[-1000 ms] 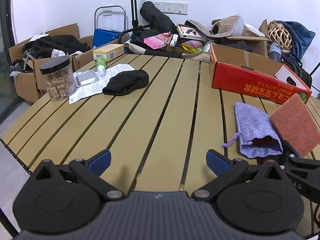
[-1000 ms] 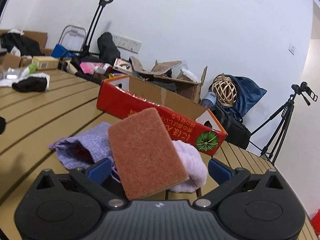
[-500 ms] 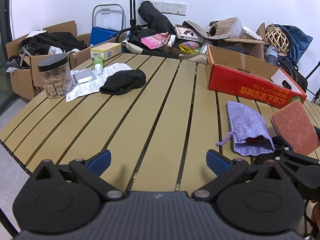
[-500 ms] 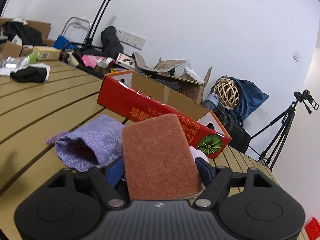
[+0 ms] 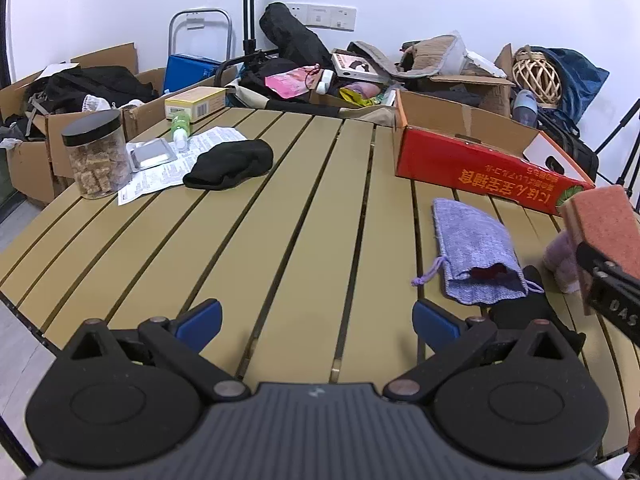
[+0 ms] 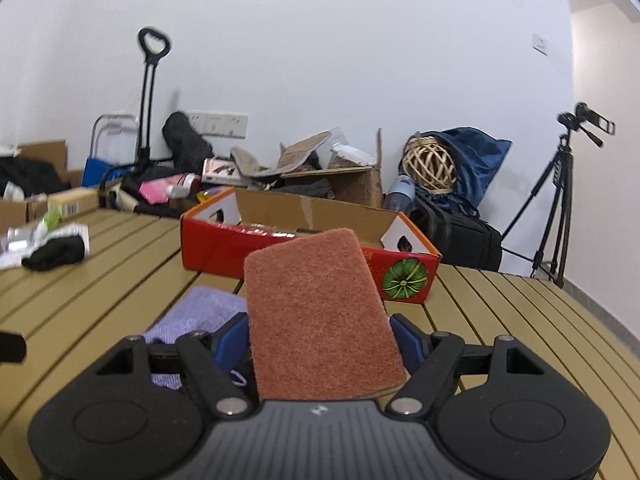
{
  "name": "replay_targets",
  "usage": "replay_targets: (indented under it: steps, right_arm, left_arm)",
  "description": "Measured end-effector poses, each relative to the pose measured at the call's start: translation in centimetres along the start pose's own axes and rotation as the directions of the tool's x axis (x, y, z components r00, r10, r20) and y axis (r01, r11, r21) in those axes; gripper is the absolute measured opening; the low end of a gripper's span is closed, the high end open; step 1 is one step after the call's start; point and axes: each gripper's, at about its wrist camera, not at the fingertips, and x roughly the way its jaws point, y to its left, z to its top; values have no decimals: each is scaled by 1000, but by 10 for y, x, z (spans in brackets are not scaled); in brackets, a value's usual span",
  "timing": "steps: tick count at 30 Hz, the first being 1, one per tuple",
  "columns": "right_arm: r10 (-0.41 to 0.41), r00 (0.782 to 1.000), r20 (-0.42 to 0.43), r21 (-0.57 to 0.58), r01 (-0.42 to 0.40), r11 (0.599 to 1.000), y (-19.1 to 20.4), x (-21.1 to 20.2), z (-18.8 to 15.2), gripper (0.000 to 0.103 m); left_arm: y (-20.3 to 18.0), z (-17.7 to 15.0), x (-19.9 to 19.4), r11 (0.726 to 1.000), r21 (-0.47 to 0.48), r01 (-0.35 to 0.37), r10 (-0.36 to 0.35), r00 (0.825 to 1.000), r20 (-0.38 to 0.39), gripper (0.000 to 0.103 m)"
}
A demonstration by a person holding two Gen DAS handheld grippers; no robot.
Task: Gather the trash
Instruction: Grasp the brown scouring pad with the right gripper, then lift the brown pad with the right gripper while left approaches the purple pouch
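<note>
Rust-brown scouring pad (image 6: 320, 312) sits clamped in the right claw (image 6: 320, 336), tilted upward.

A: How's the light?
B: Bright and even on the white wall (image 6: 360, 60). Only soft, short shadows lie on the surface (image 5: 280, 240), with no harsh glare.
A: Sharpness?
B: The left view is crisp. The right view is slightly smeared, most at the trolley handle (image 6: 154, 42). Both bend strongly outward, with dark corners.
</note>
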Motion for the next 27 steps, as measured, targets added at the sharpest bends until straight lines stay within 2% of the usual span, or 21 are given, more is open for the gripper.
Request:
replay_targets:
  steps: [7,14,21,27]
  right_arm:
    - [-7,1000,24,90,5,996,-22,-29,-8,75]
    - [-27,999,37,192,19,981,-53,-54,-30,74]
    - [-73,997,39,307,57,950,-87,-73,-62,74]
    - [-60,998,32,380,43,924,-108,-76,-81,74]
  left_arm:
    - [-7,-3,-2,1000,14,27,-27,1000,-3,103]
    - [-17,-8,-1,998,36,61,-60,998,-8,103]
    - [-30,-16,0,993,66,101,-101,995,-6,103]
    - [-45,-27,1,986,115,125,-125,992,-8,103]
